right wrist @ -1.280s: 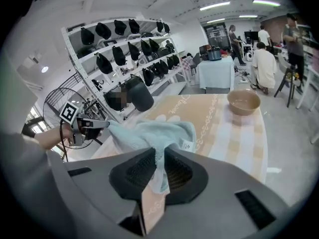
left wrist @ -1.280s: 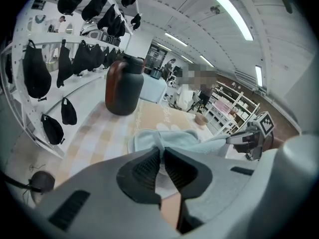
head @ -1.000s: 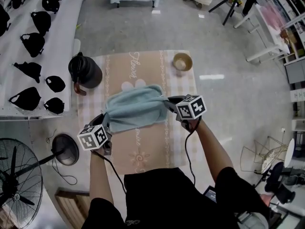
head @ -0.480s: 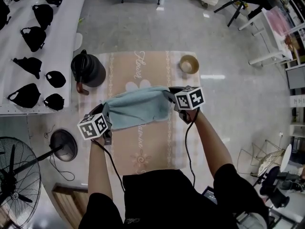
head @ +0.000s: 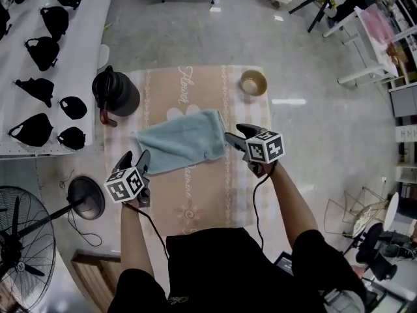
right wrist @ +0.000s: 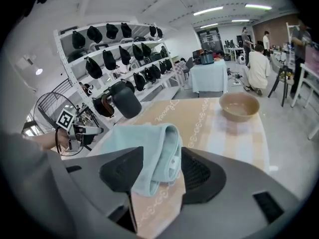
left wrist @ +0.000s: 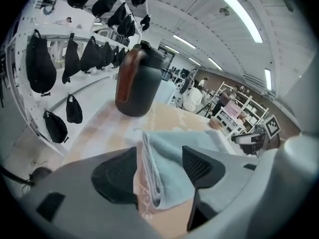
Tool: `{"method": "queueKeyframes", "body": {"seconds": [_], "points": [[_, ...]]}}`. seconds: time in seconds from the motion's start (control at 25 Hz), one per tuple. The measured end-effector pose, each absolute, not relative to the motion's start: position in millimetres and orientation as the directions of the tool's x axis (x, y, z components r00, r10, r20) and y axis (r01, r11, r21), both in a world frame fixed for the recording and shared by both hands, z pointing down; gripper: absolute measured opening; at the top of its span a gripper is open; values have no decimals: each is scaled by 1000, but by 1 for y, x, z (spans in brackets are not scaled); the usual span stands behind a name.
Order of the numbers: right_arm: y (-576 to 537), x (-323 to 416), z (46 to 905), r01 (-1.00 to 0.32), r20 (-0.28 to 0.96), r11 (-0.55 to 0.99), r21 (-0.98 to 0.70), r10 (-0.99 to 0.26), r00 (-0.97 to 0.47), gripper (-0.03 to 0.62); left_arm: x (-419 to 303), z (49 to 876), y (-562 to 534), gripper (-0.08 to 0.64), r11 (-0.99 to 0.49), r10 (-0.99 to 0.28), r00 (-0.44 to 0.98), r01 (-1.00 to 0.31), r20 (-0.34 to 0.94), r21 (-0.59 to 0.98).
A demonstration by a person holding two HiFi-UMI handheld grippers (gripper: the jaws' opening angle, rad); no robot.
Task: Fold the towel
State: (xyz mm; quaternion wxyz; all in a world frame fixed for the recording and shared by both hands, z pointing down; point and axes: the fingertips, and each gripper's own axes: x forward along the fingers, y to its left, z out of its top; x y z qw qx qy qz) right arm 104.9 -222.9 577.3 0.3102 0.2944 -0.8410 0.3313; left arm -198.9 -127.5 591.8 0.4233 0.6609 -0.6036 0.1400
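Head view: the light blue towel (head: 179, 149) lies folded in the middle of the picture, flat on a tan tablecloth (head: 195, 204). Bare cloth shows on every side of it, most of it below. The left gripper (head: 133, 160) is just beside the towel's lower left corner. The right gripper (head: 236, 134) is at the towel's right end. A black jug (head: 116, 95) stands near the cloth's upper left edge, and a tan bowl (head: 253, 83) sits in its upper right corner, both well apart from the towel. Curly writing (head: 187, 87) on the cloth looks like "Flower". Grey floor (head: 195, 38) is open above the table. A white shelf (head: 91, 31) of black bags (head: 44, 45) fills the upper left, and a fan (head: 26, 246) stands lower left.

Left gripper view: the jaws are opening and stand wide. The towel's (left wrist: 174, 158) folded edge lies between them, and the pads do not press it. The jug (left wrist: 137, 81) stands behind with its lid on, so I cannot see inside.

Right gripper view: these jaws are opening too. The towel's (right wrist: 149, 153) rolled end sits between them, let go. The bowl (right wrist: 239, 106) at the upper right shows only its own tan inside.
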Motion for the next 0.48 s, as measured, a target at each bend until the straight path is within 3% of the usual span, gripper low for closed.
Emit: {"method": "queueKeyframes", "body": {"seconds": [0.48], "points": [[-164,106,570,-659,713,668,-345,-270,-647,224,-161,601,-62,268,137,-643,221,-909,733,395]]}}
